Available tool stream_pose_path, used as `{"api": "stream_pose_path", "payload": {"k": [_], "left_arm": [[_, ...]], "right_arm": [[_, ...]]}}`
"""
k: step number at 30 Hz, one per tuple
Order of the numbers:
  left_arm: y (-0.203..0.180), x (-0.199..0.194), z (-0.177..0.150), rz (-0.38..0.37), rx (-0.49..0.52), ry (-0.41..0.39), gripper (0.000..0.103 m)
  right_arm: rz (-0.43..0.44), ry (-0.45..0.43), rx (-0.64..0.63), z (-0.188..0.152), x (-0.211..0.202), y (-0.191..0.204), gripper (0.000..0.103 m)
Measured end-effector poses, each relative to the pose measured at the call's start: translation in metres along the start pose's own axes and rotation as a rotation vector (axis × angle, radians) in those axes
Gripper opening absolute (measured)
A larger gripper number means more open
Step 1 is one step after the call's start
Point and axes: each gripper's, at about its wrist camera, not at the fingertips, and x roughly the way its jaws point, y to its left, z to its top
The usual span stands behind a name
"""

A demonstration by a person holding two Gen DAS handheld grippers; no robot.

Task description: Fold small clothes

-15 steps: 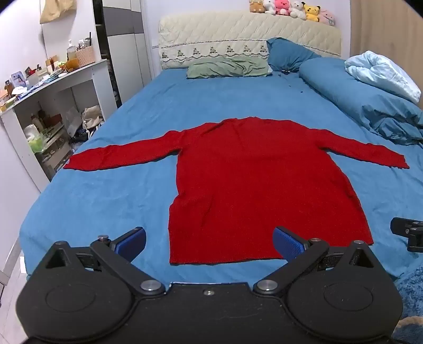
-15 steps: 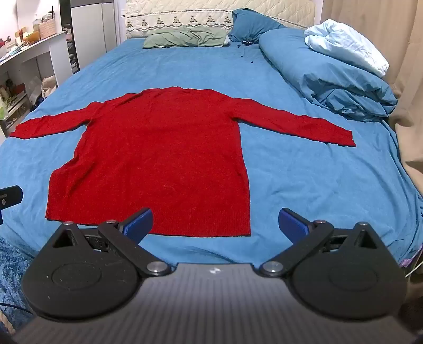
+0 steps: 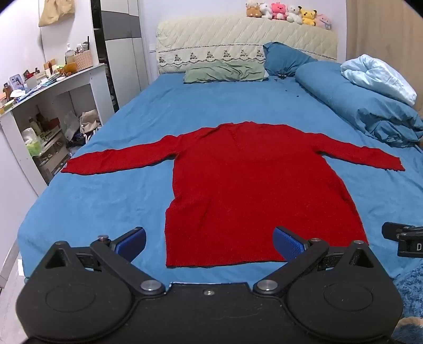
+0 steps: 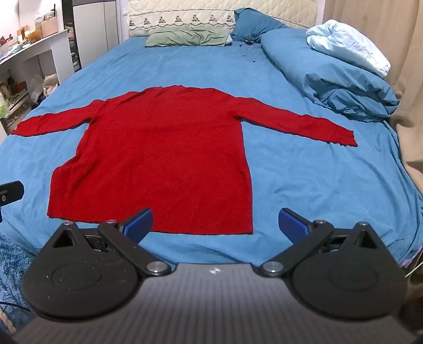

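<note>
One bed (image 3: pixel 111 190) carries one red sweater (image 3: pixel 253 190), spread flat near its foot edge with both sleeves out. Two grippers, left (image 3: pixel 208 242) and right (image 4: pixel 214 221), hover spread wide and empty above the hem, their bodies hiding the bed's foot edge.

Far ahead of the gripper, a green pillow (image 3: pixel 224 72) lies against the quilted headboard (image 3: pixel 246 39); plush toys (image 3: pixel 288 13) line its top; ahead right, a rolled blue duvet (image 3: pixel 357 105); ahead left, a cluttered white shelf (image 3: pixel 53 87).
</note>
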Motion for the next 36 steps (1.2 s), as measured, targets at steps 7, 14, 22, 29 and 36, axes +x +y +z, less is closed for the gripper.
{"api": "stream_pose_path", "payload": {"k": [7,14,22,29,36], "left_arm": [[0.0004,0.0000,-0.0008,-0.007,-0.006,-0.007,0.103],[-0.0008,-0.0007,-0.0008,0.001,-0.002,-0.018,0.103],[-0.0012,-0.0026,-0.0008,-0.007,-0.013,-0.025,0.103],[-0.0020,-0.0024,-0.0002,-0.008,-0.011,-0.025,0.103],[-0.0031,-0.0021,0.0008,-0.009,-0.011,-0.022,0.103]], "right_arm": [[0.009,0.005,-0.002,-0.0008,0.0011,-0.0036,0.103],[0.011,0.008,-0.002,0.0002,0.0026,-0.0041,0.103],[0.014,0.011,0.003,0.0002,0.0039,-0.0046,0.103],[0.015,0.011,0.004,-0.0003,0.0045,-0.0036,0.103],[0.016,0.013,0.003,-0.0012,0.0049,-0.0025,0.103]]}}
